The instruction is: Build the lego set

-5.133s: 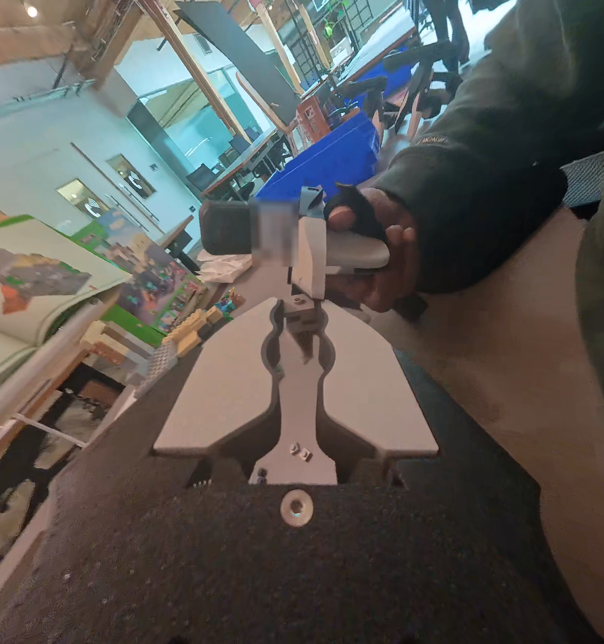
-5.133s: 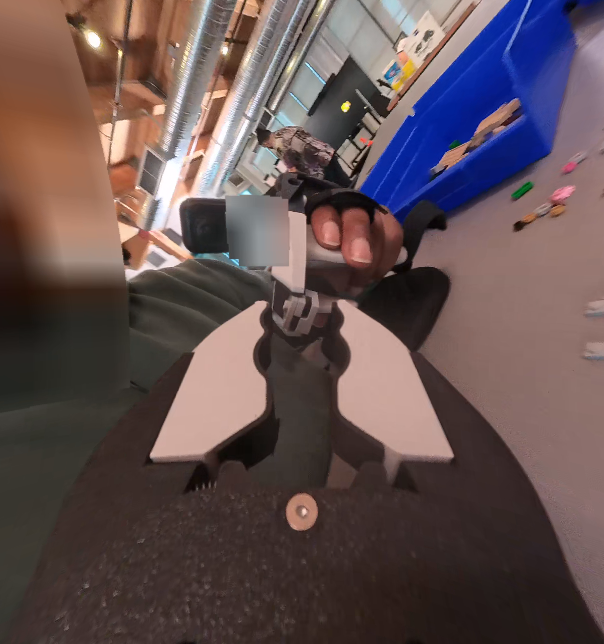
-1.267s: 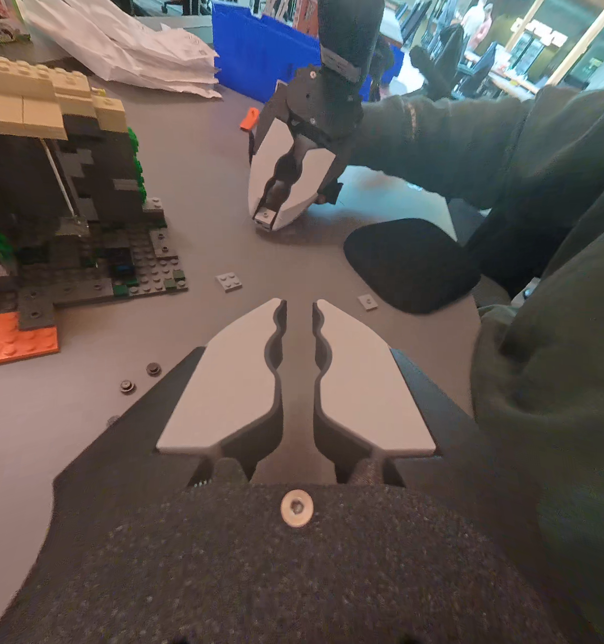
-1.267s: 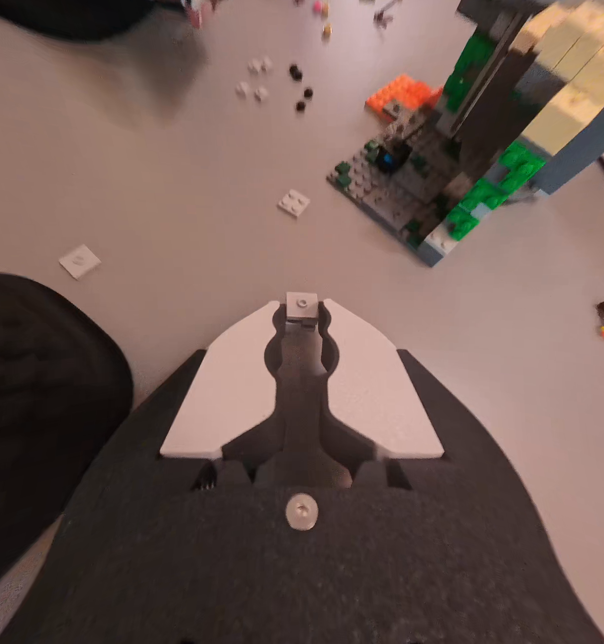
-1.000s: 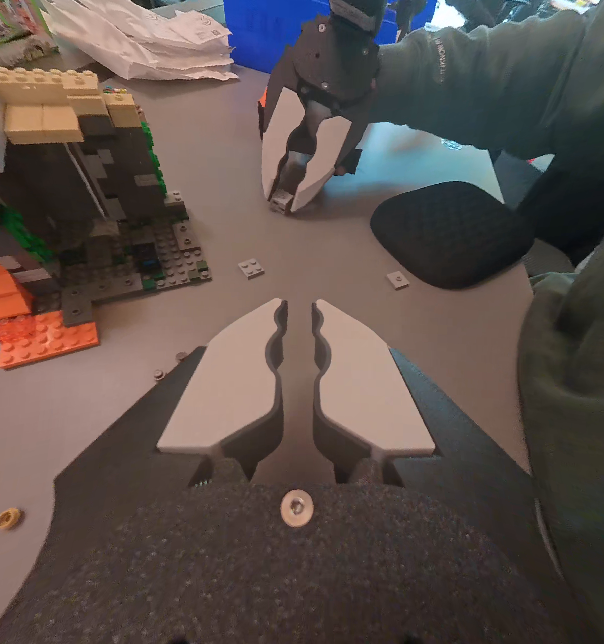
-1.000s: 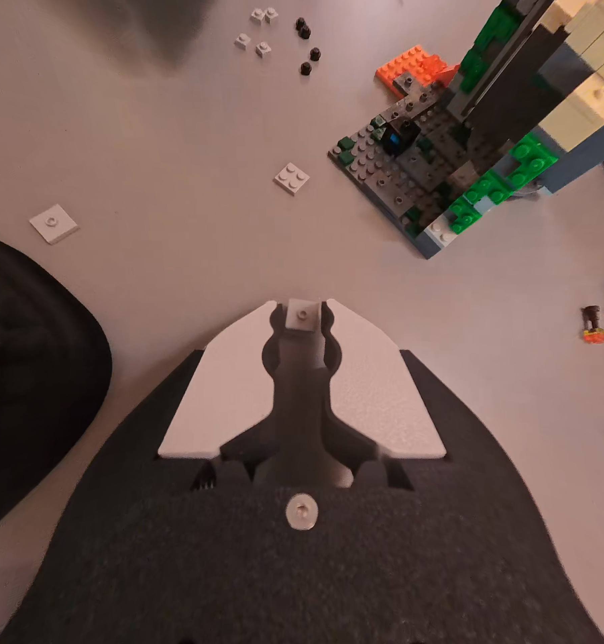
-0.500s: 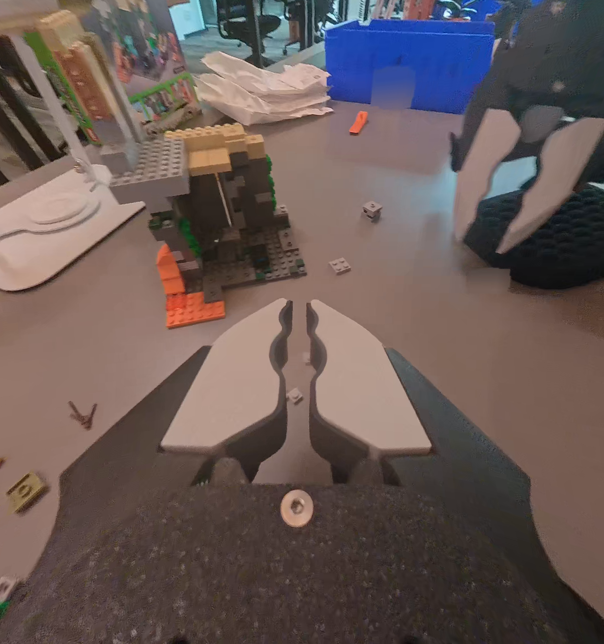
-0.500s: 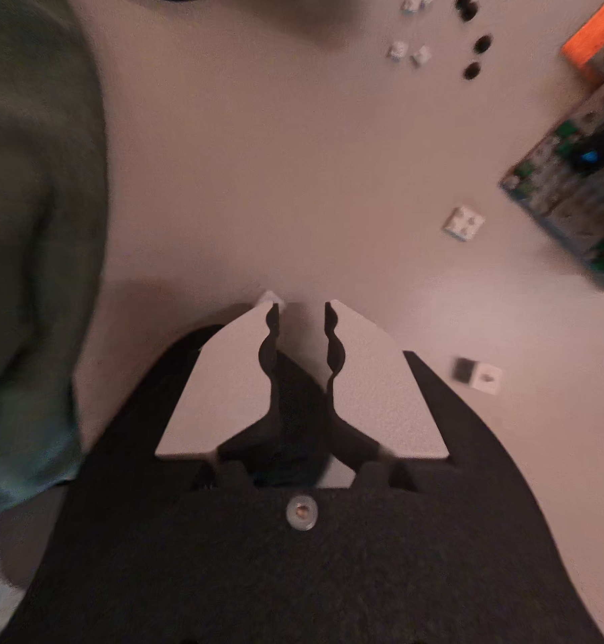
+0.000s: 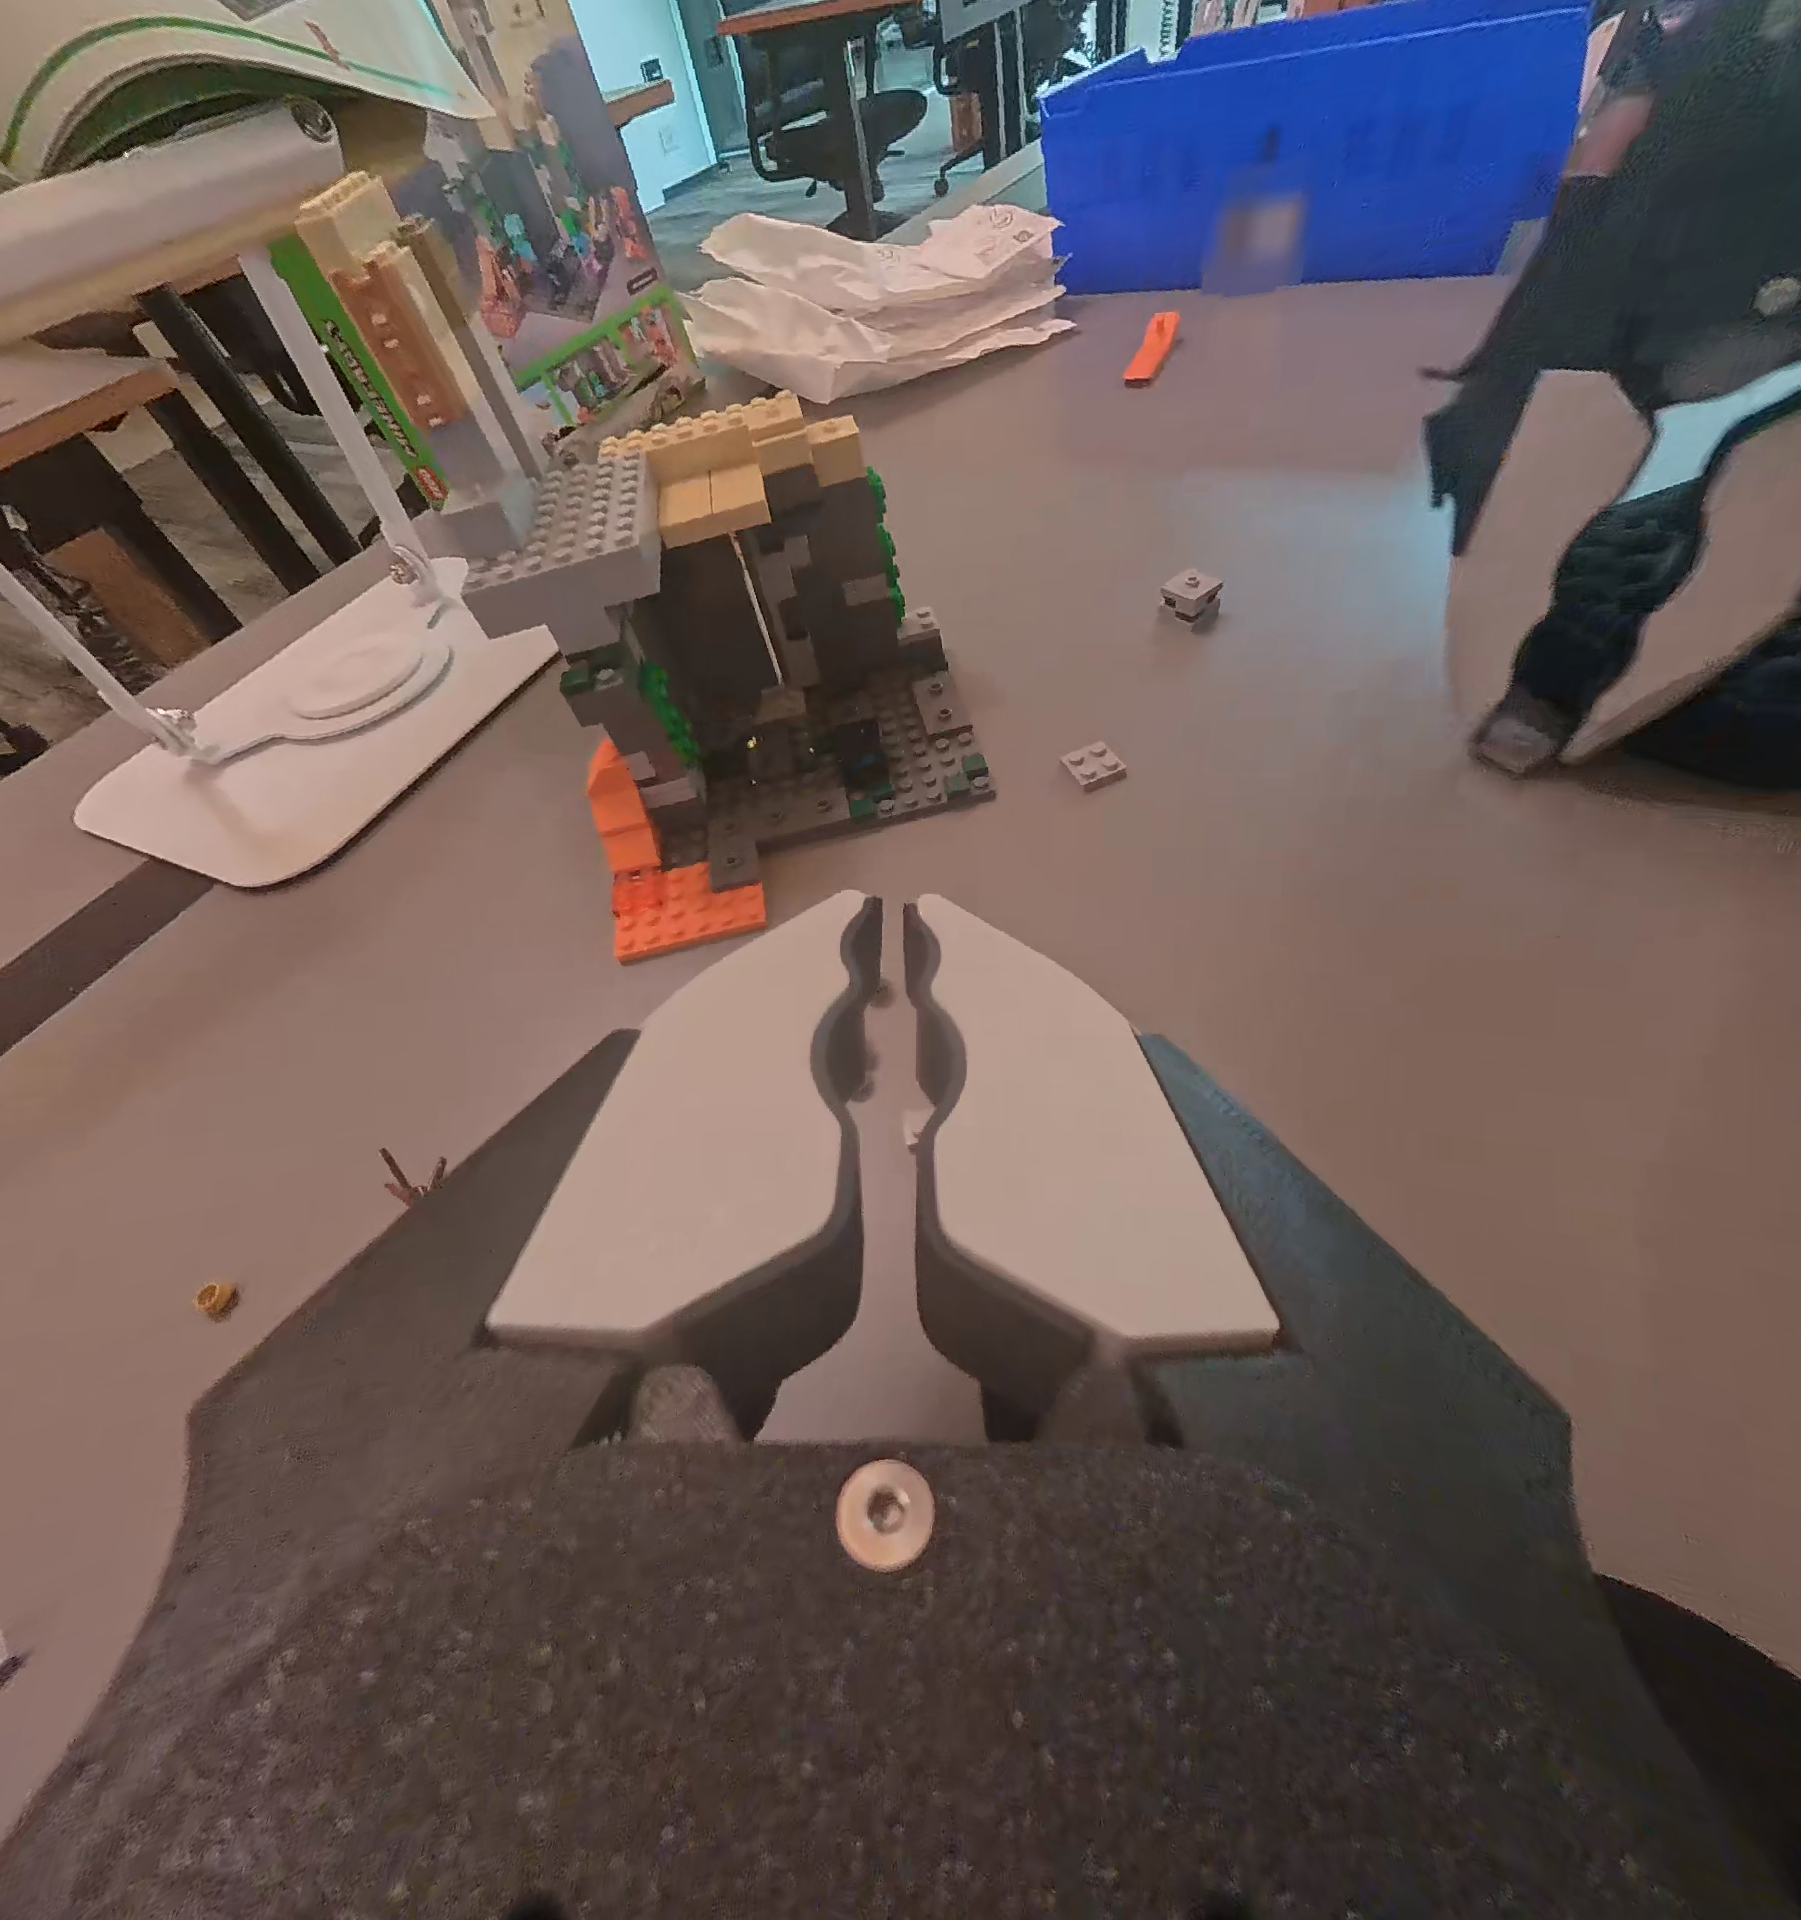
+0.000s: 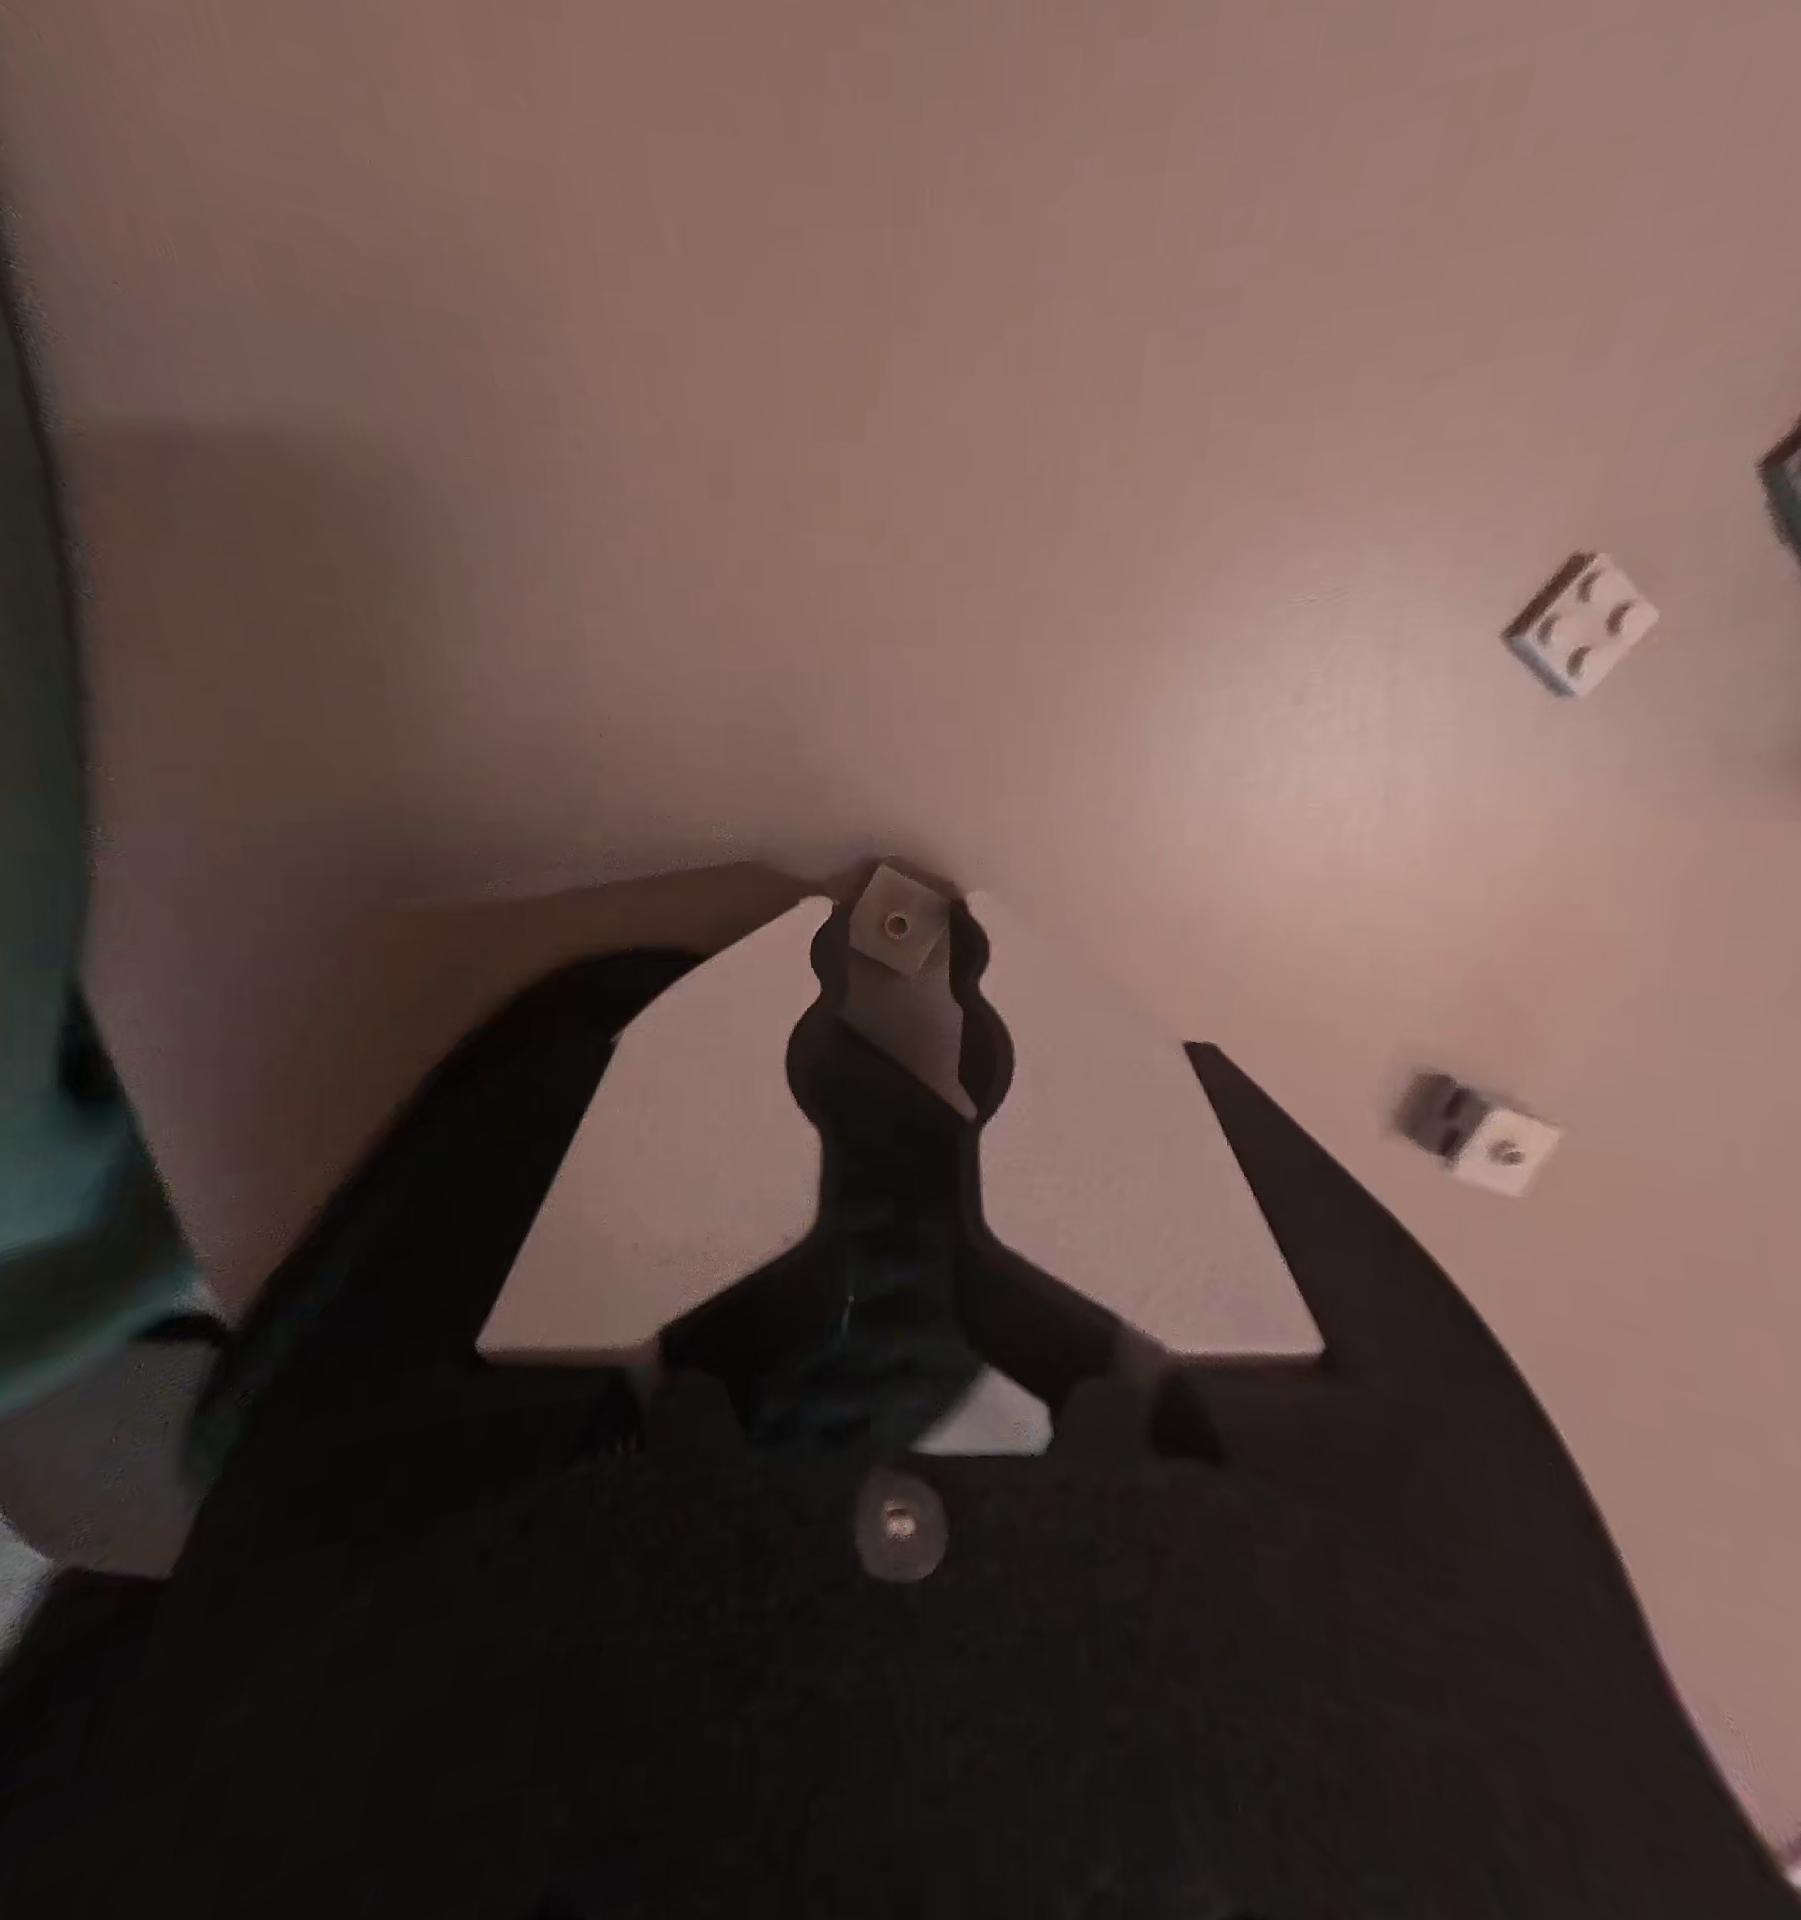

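Note:
The partly built lego set (image 9: 750, 644), dark grey rock with tan top, green bits and an orange plate, stands on the grey table (image 9: 1291, 1039) ahead of my left gripper (image 9: 891, 906). The left gripper's fingers are almost together and hold nothing. My right gripper (image 10: 894, 914) is down at the table, shut on a flat grey one-stud tile (image 10: 896, 920). The left wrist view shows it at far right (image 9: 1535, 727) beside the black pad (image 9: 1769, 665). A small grey sub-assembly (image 9: 1192, 597) and a grey 2x2 plate (image 9: 1093, 766) lie loose between the build and the right gripper.
A blue bin (image 9: 1395, 156), white paper bags (image 9: 875, 281), an orange brick separator (image 9: 1150, 348), the set's box (image 9: 522, 260) and a white book stand (image 9: 304, 717) ring the back and left. Tiny loose pieces (image 9: 215, 1297) lie near my left gripper. A green sleeve (image 10: 2, 831) shows at left. Across from one pair of fingers to the other is roughly 20 cm. The grey 2x2 plate (image 9: 1093, 766) is about 11 cm from my right fingertips. Seen from the right wrist view (image 10: 1590, 593) as well. The partly built lego set (image 9: 750, 644) is about 20 cm from my left fingertips.
The right gripper set the small grey sub-assembly on the table, opened, then closed on the flat grey tile by the pad. The left gripper's fingers closed further.

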